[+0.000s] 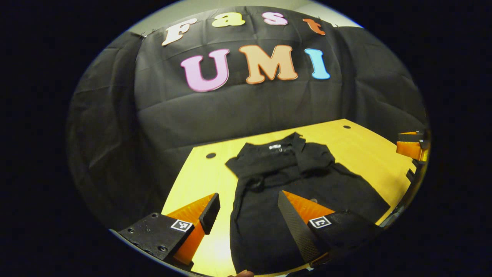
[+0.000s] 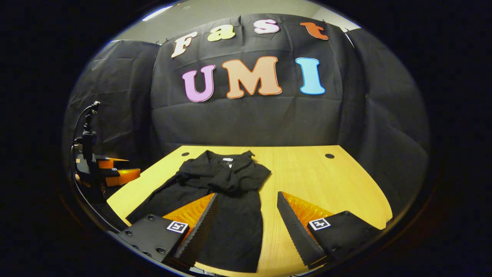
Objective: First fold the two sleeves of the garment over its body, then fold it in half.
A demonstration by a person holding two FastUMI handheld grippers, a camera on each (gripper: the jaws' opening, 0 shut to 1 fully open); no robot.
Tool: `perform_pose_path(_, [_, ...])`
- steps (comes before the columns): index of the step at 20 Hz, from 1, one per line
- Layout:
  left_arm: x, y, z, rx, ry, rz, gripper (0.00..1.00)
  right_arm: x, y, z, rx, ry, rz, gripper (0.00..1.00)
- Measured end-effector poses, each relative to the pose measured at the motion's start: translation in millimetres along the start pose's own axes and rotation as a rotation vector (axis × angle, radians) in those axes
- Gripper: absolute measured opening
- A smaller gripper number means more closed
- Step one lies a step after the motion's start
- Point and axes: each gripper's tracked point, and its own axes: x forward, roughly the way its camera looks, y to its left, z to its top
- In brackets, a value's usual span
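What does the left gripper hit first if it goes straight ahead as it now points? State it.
Most likely the black garment lying on the wooden table. The left gripper is open and tilted down toward the cloth between its fingers; depth is hard to judge.

bare table beside garment

My table looks like pale wood, smooth with a soft sheen where the light hits. The garment on it is matt black cloth, limp and creased. My left gripper and right gripper have orange plastic fingers faced with black, ridged, rubbery pads; their black mounts look matt.
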Motion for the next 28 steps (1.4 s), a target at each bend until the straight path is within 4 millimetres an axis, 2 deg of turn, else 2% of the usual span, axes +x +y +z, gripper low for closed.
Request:
perform_pose_path(2, [-14, 4, -31, -0.014, 0.038, -0.001, 0.94, -8, 7, -24, -0.004, 0.036, -0.008, 0.98])
perform_pose_path(5, [-25, 2, -71, -0.016, 0.096, -0.014, 0.94, -14, 13, -60, -0.016, 0.097, -0.028, 0.98])
perform_pose_path(11, [-35, -1, -144, -0.05, 0.233, -0.032, 0.95, -18, 5, -132, -0.011, 0.253, -0.08, 0.98])
perform_pose_path(13, [-36, 0, -161, -0.057, 0.267, -0.025, 0.95, -19, 1, -152, 0.001, 0.299, -0.099, 1.0])
perform_pose_path(15, [-37, 2, -170, -0.068, 0.278, -0.02, 0.95, -16, 1, -163, 0.01, 0.326, -0.11, 0.98])
perform_pose_path(16, [-35, 1, -174, -0.073, 0.282, -0.022, 0.95, -11, 1, -165, 0.007, 0.338, -0.114, 0.94])
perform_pose_path(17, [-33, -2, -178, -0.073, 0.288, -0.026, 0.95, -7, 2, -168, 0.001, 0.351, -0.118, 0.99])
perform_pose_path(19, [-34, -7, -189, -0.082, 0.314, -0.039, 0.95, -3, 2, -179, -0.009, 0.377, -0.12, 0.98])
perform_pose_path(20, [-32, -8, -182, -0.084, 0.28, -0.046, 1.0, -3, 2, -184, -0.013, 0.389, -0.119, 0.99])
perform_pose_path(21, [-31, -10, -185, -0.098, 0.301, -0.053, 0.99, -2, 2, -188, -0.016, 0.405, -0.118, 0.99])
perform_pose_path(22, [-32, -11, -184, -0.121, 0.289, -0.06, 0.91, 0, 3, -192, -0.018, 0.424, -0.116, 0.99])
perform_pose_path(23, [-29, -12, -188, -0.133, 0.294, -0.06, 0.91, -1, 4, -198, -0.027, 0.449, -0.114, 0.94])
perform_pose_path(24, [-30, -12, -187, -0.127, 0.289, -0.063, 0.89, 0, 4, -198, -0.034, 0.452, -0.114, 0.98])
perform_pose_path(27, [-30, -14, -185, -0.12, 0.272, -0.076, 0.88, -3, 5, -200, 0.0, 0.466, -0.094, 0.97])
perform_pose_path(28, [-30, -16, -186, -0.116, 0.272, -0.083, 0.84, 0, 4, -200, 0.015, 0.455, -0.094, 0.97])
